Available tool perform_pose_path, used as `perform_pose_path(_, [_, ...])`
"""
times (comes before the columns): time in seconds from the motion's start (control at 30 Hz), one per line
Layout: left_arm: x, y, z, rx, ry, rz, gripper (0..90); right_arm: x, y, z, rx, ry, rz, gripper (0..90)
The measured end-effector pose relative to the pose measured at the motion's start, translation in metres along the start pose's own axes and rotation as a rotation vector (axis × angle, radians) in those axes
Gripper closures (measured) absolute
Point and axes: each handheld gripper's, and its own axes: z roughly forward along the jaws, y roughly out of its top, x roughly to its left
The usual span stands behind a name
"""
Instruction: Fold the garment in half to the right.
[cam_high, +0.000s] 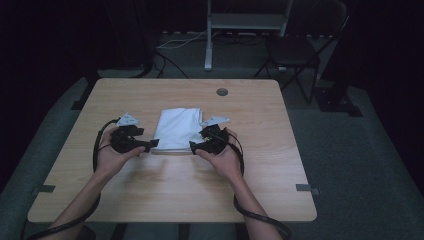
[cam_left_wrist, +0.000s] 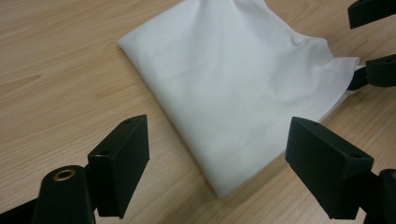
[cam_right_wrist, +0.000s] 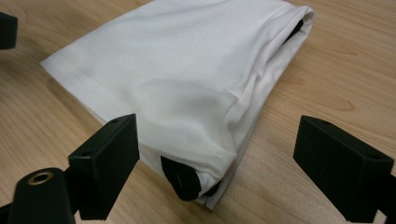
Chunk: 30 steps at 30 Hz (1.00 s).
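Flanking the folded white cloth garment (cam_high: 176, 129) on the wooden desk (cam_high: 150, 180), left claw (cam_high: 150, 145) and right claw (cam_high: 194, 146) gape wide, seemingly ready to pinch its near corners.

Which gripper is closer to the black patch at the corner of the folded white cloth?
Right. The right gripper has its open jaws either side of the black patch. The left gripper is at the opposite near corner of the white cloth.

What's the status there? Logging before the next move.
Left tongs open, right tongs open, flanking folded white cloth flat on table. Nothing gripped. Path clear.
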Motion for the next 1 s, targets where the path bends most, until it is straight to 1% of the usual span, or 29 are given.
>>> perform_pose_path(0.13, [0.001,-0.002,-0.008,-0.017,0.0,0.0,21.1,0.001,0.0,-0.004,-0.004,0.003,-0.012,13.6])
perform_pose_path(0.2, [0.003,-0.004,-0.015,-0.038,0.001,-0.003,21.1,0.0,0.0,-0.006,-0.004,0.008,-0.014,13.4])
perform_pose_path(0.23, [0.003,-0.004,-0.015,-0.038,0.001,-0.003,21.2,0.0,0.0,-0.006,-0.004,0.008,-0.014,13.4])
perform_pose_path(0.33, [0.005,-0.008,-0.025,-0.063,0.001,-0.007,21.1,0.0,-0.002,-0.01,-0.003,0.015,-0.03,13.4])
perform_pose_path(0.37, [0.007,-0.01,-0.03,-0.079,-0.002,-0.012,21.1,0.0,-0.003,-0.013,-0.002,0.018,-0.03,13.4])
perform_pose_path(0.4, [0.007,-0.01,-0.03,-0.079,-0.002,-0.012,21.1,0.0,-0.004,-0.014,-0.005,0.019,-0.034,13.4])
perform_pose_path(0.47, [0.009,-0.013,-0.038,-0.095,-0.004,-0.016,21.1,-0.001,-0.006,-0.018,-0.006,0.021,-0.035,13.4])
perform_pose_path(0.53, [0.009,-0.016,-0.042,-0.099,-0.002,-0.015,21.2,-0.001,-0.008,-0.022,-0.007,0.024,-0.032,13.4])
perform_pose_path(0.57, [0.009,-0.016,-0.042,-0.099,-0.002,-0.015,21.1,-0.002,-0.009,-0.024,-0.003,0.023,-0.041,13.4])
perform_pose_path(0.63, [0.01,-0.021,-0.047,-0.109,0.002,-0.025,21.1,-0.002,-0.011,-0.029,-0.002,0.028,-0.041,13.4])
perform_pose_path(0.67, [0.01,-0.022,-0.049,-0.109,0.005,-0.024,21.1,-0.002,-0.011,-0.031,-0.002,0.027,-0.042,13.4])
perform_pose_path(0.87, [0.009,-0.03,-0.06,-0.126,0.018,-0.024,21.2,-0.003,-0.015,-0.043,-0.019,0.034,-0.04,13.4])
perform_pose_path(0.93, [0.009,-0.032,-0.063,-0.132,0.021,-0.026,21.2,-0.004,-0.017,-0.046,-0.023,0.043,-0.029,13.4])
perform_pose_path(0.97, [0.009,-0.032,-0.063,-0.132,0.021,-0.026,21.2,-0.004,-0.018,-0.047,-0.026,0.041,-0.034,13.4])
perform_pose_path(1.0, [0.01,-0.036,-0.067,-0.133,0.028,-0.028,21.2,-0.005,-0.019,-0.049,-0.026,0.043,-0.031,13.4])
